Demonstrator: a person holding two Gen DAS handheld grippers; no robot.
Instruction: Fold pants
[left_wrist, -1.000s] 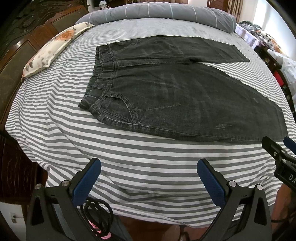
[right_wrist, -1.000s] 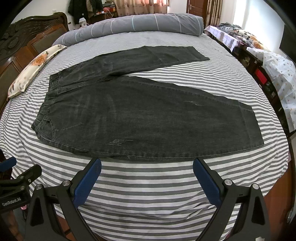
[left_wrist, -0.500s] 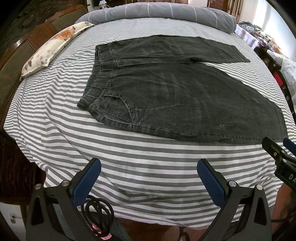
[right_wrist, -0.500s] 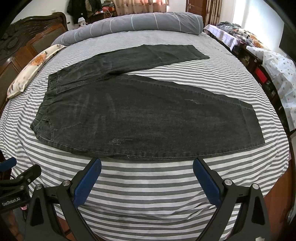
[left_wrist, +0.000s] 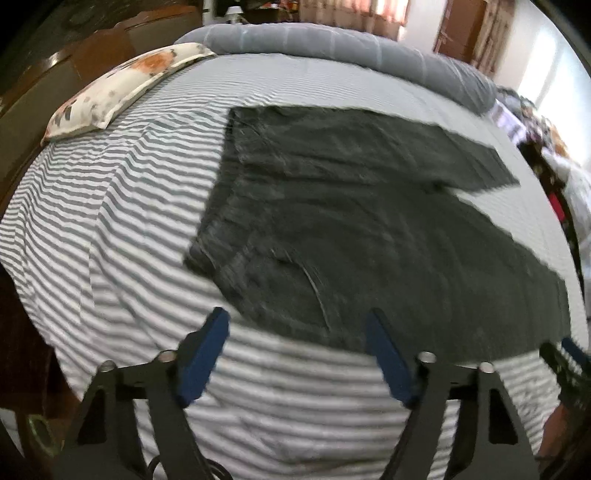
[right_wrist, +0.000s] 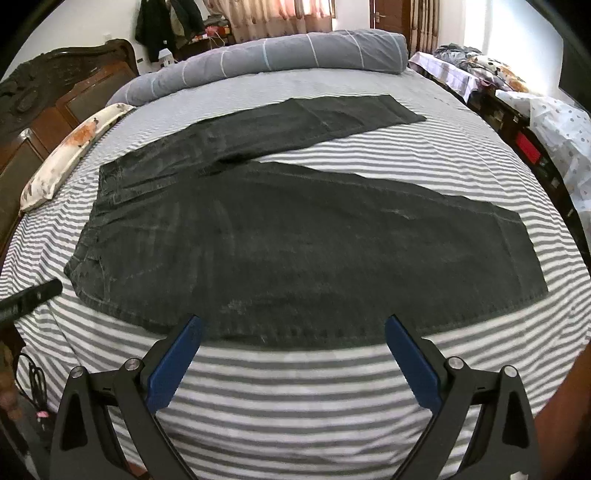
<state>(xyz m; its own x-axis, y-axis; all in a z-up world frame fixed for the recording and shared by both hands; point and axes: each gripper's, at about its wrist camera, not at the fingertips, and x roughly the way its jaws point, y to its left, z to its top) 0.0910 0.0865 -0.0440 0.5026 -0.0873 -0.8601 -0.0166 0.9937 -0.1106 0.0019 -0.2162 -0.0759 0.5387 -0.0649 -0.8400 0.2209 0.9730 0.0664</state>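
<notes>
Dark grey jeans (left_wrist: 369, 229) lie flat on the striped bed, waistband to the left, legs spread to the right; they also show in the right wrist view (right_wrist: 295, 236). My left gripper (left_wrist: 295, 325) is open and empty, its tips just over the near hem by the waistband pocket. My right gripper (right_wrist: 291, 328) is open and empty at the near edge of the near leg. The left gripper's tip (right_wrist: 33, 299) shows at the right wrist view's left edge; the right gripper (left_wrist: 569, 354) shows at the left wrist view's right edge.
The bed has a grey-and-white striped sheet (right_wrist: 295, 387). A floral pillow (left_wrist: 122, 88) lies at the far left and a rolled grey duvet (right_wrist: 266, 59) along the far side. A wooden headboard (right_wrist: 55, 96) stands left. Cluttered furniture (right_wrist: 517, 118) lines the right.
Both grippers have moved forward toward the jeans' near edge. The left wrist view is now blurred from motion and sits closer to the waistband.
</notes>
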